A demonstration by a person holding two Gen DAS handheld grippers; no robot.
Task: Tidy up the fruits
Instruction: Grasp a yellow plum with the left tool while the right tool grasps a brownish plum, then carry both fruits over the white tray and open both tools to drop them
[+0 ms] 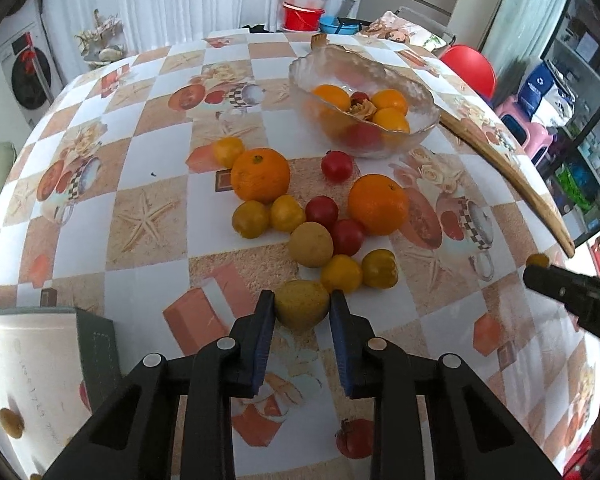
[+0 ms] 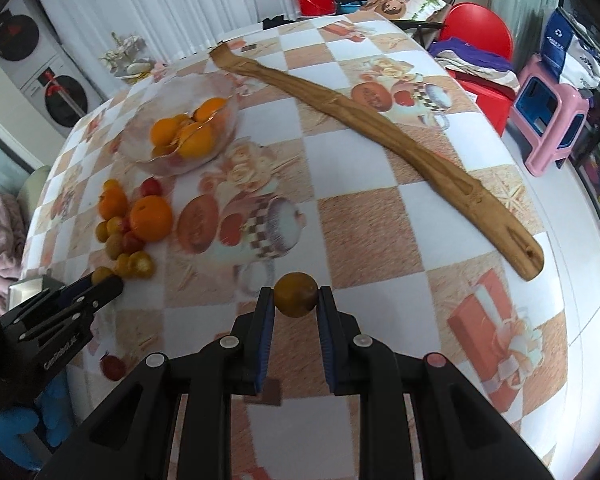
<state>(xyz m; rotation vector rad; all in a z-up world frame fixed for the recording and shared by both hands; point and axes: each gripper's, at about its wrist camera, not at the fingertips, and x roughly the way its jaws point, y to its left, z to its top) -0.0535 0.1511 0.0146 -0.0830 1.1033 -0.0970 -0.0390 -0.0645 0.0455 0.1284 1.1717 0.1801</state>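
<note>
Each claw is gripping one yellow-green fruit, the left claw point(image 1: 302, 306) its yellow-green fruit point(image 1: 302, 304) on the table point(image 1: 152, 184) and the right claw point(image 2: 295, 300) its darker fruit point(image 2: 295, 294), presumably for transfer to the glass bowl point(image 1: 420, 92) beyond the loose pile point(image 1: 312, 208).

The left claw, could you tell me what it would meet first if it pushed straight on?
The left claw already grips a yellow-green fruit; just beyond lie a yellow plum and a tan fruit, though depth is uncertain.

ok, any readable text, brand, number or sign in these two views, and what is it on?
"GenRobot.AI": side of the left gripper, slightly blurred.
"DA": on the right gripper, cut off at the frame edge.
Recycling sign: on the blue bag; the print under it is too small to read.
Faint writing on the white box: unreadable.
No other text can be read.
</note>
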